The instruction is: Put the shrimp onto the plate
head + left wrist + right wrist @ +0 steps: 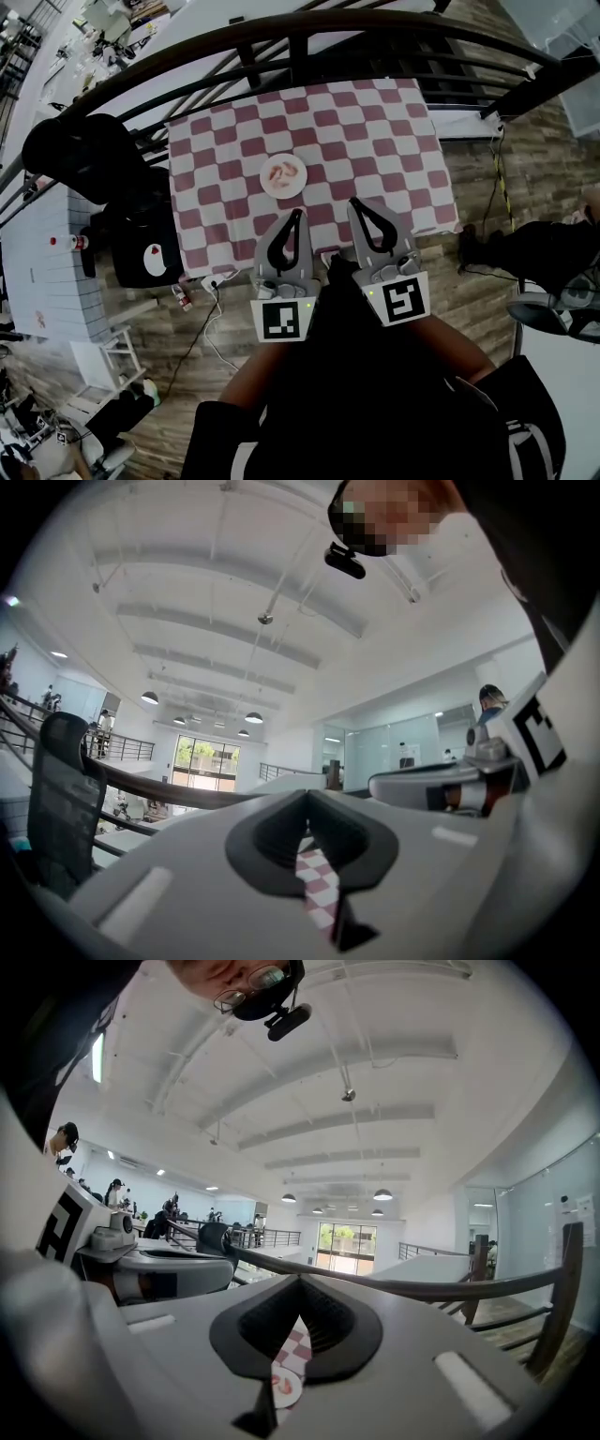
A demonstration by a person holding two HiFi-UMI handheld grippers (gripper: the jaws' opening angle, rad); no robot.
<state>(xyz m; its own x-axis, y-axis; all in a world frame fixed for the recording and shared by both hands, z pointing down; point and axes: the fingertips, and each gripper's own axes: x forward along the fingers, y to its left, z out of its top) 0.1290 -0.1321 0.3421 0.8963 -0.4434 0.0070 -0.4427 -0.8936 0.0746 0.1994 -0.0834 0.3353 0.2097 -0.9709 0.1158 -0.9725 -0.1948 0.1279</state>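
Observation:
A small white plate [283, 194] sits near the middle of the red-and-white checked table [375, 131], with pink shrimp [284, 172] lying on it. Both grippers are held close to my body over the table's near edge, below the plate. My left gripper [298, 215] has its jaws together and holds nothing; in its own view [307, 795] only a sliver of checked cloth [315, 883] shows between the jaws. My right gripper [354, 202] is likewise shut and empty. Its own view [300, 1280] shows the plate [291, 1394] and the shrimp [278, 1382] through the narrow slit.
A dark curved railing [309, 33] runs behind the table. On the left stand a black chair [89, 155] and a black bag [145, 248]. A power strip and cable [214, 280] lie on the wooden floor by the table's front left corner. Dark shoes [548, 248] are at the right.

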